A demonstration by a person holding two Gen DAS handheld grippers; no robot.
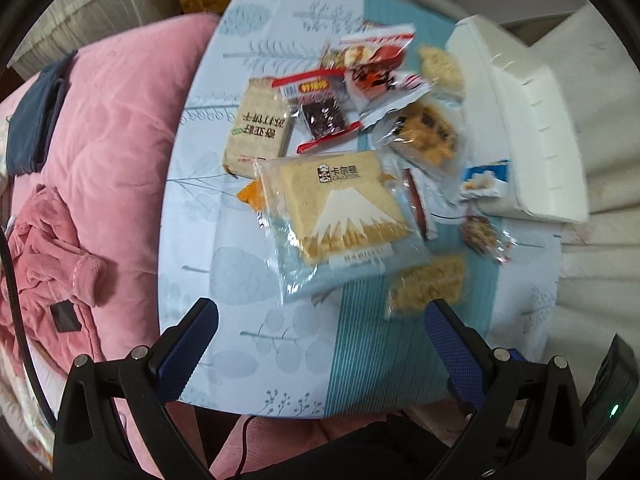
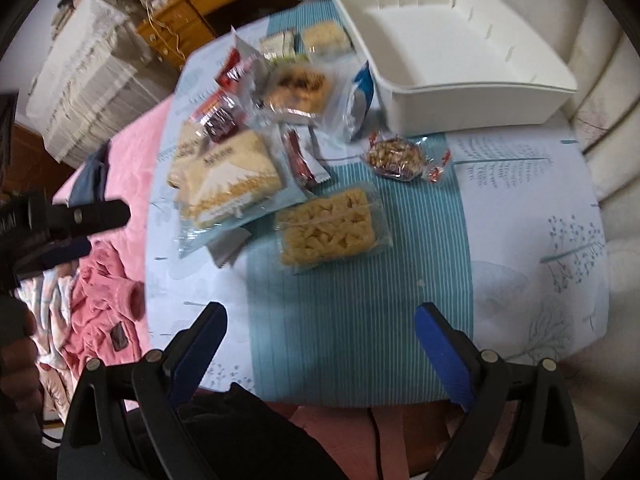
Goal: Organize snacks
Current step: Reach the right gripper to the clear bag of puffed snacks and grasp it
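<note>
Pale blue cloth with leaf prints and a teal striped band covers the small table (image 2: 520, 208), with a pink quilt (image 1: 120, 128) beside it. One white plastic bin (image 2: 460, 60) stands at the table's far corner, at about one o'clock in the right wrist view, with nothing showing inside it. Roughly a dozen wrapped snacks lie in a loose heap next to the bin; motion blur prevents an exact count. Among them: one sandwich bread pack with a mountain print (image 1: 344, 212), lying flat with its long axis running from eleven to five o'clock in the left wrist view; one beige cracker pack (image 1: 260, 128) touching it at eleven o'clock; two pale puffed-rice bars, the nearer one (image 2: 332, 226) lying crosswise and slightly tilted, the other (image 2: 324, 36) far back by the bin; one twist-wrapped nut candy (image 2: 396, 156) between bar and bin. The left gripper (image 1: 320, 332) and right gripper (image 2: 320, 332) each hover over the near table edge, jaws spread wide, holding nothing.
</note>
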